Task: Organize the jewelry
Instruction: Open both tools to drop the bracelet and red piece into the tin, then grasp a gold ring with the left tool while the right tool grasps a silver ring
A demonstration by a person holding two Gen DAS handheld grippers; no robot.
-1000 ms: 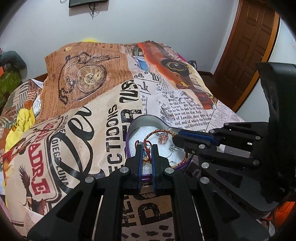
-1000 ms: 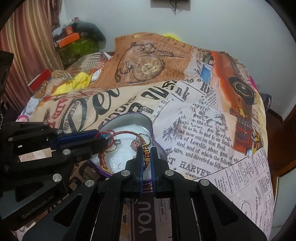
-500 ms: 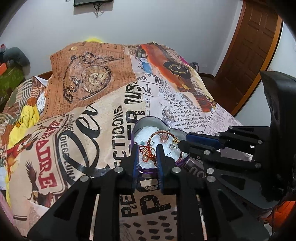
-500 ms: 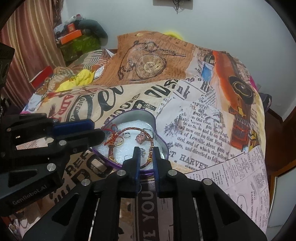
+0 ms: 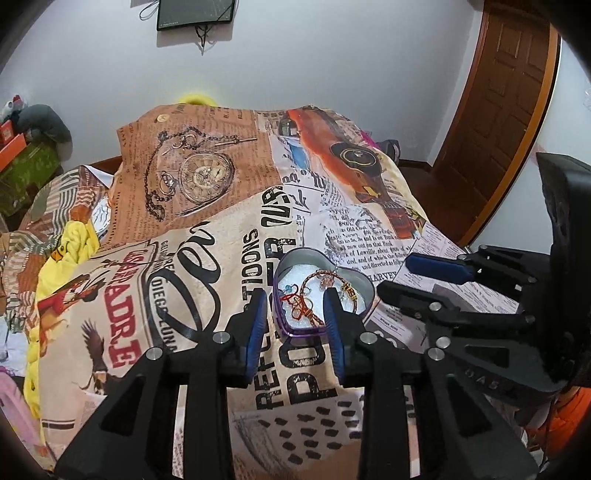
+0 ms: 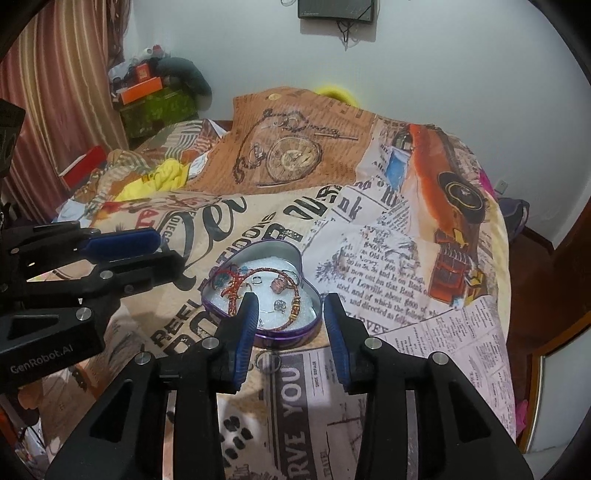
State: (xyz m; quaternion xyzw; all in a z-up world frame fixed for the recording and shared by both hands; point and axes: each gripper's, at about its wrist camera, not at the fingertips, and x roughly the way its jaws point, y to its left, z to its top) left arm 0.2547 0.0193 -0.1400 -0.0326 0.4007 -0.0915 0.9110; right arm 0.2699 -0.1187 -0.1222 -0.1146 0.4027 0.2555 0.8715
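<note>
A: Tin [image 6: 308, 266]: heart-shaped, shiny metal inside wall, purple outside, white grainy liner. It sits on the bed, on a newspaper-print blanket [image 6: 369, 258], soft and rumpled.

B: Contents?

A: A braided red-and-gold bracelet [image 6: 291, 295] looped round the inside, red cord knotted at its left end. Within the loop, a pinkish stone piece [image 6: 277, 285] and a small silver piece [image 6: 279, 305]. Detail too fine to say more. A thin metal ring [image 6: 267, 360] lies on the blanket just outside the tin's near wall.

B: Left gripper [image 5: 295, 317]?

A: Jaws wide apart, holding nothing. Black frame, blue ribbed pads [image 5: 256, 325]. In its own view the fingers frame the tin's near end; contact with the tin cannot be told.

B: Right gripper [image 6: 290, 321]?

A: Same build, jaws wide apart, empty. Its left finger overlaps the tin's near-left rim in the right view; touching or above, cannot tell. Each gripper shows at the side of the other's view, flanking the tin.

B: Surroundings?

A: Yellow cloth [image 5: 79, 240] at the blanket's left edge, wooden door [image 5: 506, 99] right, striped curtain [image 6: 55, 103] left, dark screen [image 5: 195, 13] on the white wall.
</note>
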